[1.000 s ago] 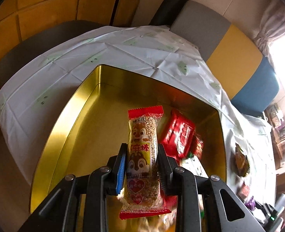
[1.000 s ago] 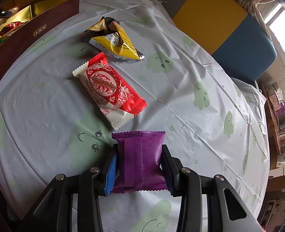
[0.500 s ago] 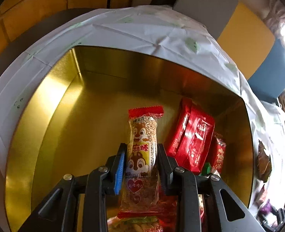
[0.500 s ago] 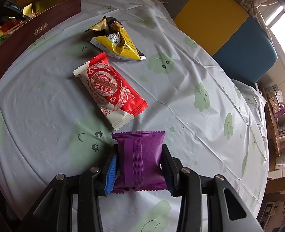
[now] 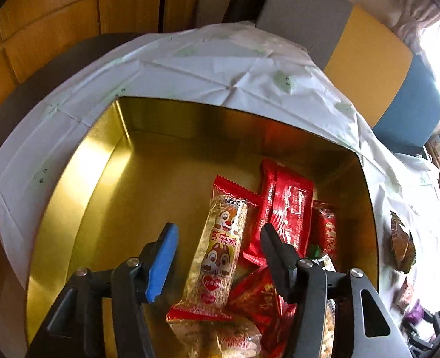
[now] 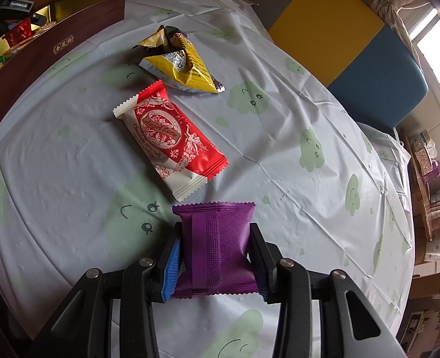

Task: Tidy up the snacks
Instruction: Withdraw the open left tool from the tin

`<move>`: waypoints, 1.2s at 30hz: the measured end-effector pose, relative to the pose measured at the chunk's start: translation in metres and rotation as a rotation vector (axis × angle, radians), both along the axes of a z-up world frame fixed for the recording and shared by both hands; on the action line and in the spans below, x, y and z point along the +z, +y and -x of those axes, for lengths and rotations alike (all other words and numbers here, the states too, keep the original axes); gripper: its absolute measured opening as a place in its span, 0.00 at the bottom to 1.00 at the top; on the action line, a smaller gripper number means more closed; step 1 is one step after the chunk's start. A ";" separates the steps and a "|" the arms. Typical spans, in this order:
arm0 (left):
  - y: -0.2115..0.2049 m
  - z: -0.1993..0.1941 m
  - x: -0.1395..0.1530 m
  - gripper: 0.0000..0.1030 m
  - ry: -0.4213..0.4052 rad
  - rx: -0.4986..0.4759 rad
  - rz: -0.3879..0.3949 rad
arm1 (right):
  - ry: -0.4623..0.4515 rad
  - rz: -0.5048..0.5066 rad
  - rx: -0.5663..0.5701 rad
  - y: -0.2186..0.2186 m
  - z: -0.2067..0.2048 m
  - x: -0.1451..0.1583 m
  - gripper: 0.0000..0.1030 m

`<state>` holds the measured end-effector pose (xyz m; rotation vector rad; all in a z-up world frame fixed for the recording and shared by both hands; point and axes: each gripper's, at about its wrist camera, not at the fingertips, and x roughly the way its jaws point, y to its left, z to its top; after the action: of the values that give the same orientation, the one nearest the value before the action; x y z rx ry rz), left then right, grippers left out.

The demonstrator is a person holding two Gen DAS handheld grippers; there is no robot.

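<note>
The left hand-held gripper [image 5: 218, 238] is spread wide above the gold tin [image 5: 79, 197], where the squirrel-print snack bar [image 5: 218, 250] is seen lying among red packets [image 5: 288, 205]. A purple packet [image 6: 217, 244] is pinched by the right hand-held gripper [image 6: 215, 240] over the bench [image 6: 294, 185]

Gold box [image 5: 100, 173]: you have one, seen from both cameras.
Squirrel snack bar [image 5: 220, 244]: one, in the box.
Long red packs [image 5: 288, 205]: two, side by side in the box.
Other packs in the box: too piled up for you to count.
Purple pack [image 6: 217, 247]: one.
Red and white pack [image 6: 172, 137]: one, out on the tabletop.
Yellow pack [image 6: 181, 62]: one, nearer the box.
Grippers: you hold two.
</note>
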<state>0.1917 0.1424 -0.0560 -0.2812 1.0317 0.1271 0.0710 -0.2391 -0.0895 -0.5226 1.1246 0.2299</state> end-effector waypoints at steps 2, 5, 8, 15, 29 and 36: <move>0.000 0.006 0.004 0.57 -0.011 0.004 -0.012 | 0.000 0.000 -0.001 0.000 0.000 0.000 0.40; -0.002 0.017 0.009 0.57 -0.032 0.004 -0.026 | -0.002 0.001 0.000 0.000 0.000 0.000 0.40; -0.003 0.029 0.014 0.57 -0.047 0.005 -0.035 | -0.001 0.000 -0.001 0.000 0.000 0.000 0.40; -0.009 0.060 0.029 0.57 -0.094 -0.018 -0.060 | -0.002 0.000 -0.001 0.000 0.000 0.000 0.40; -0.031 0.118 0.032 0.57 -0.121 -0.077 -0.070 | -0.001 -0.006 -0.012 0.000 0.000 0.001 0.40; -0.026 0.136 0.029 0.57 -0.123 -0.057 -0.070 | 0.019 -0.046 -0.050 -0.005 -0.002 0.000 0.39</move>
<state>0.0554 0.1163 -0.0269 -0.1929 0.9102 0.0930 0.0731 -0.2439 -0.0890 -0.4522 1.1469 0.2171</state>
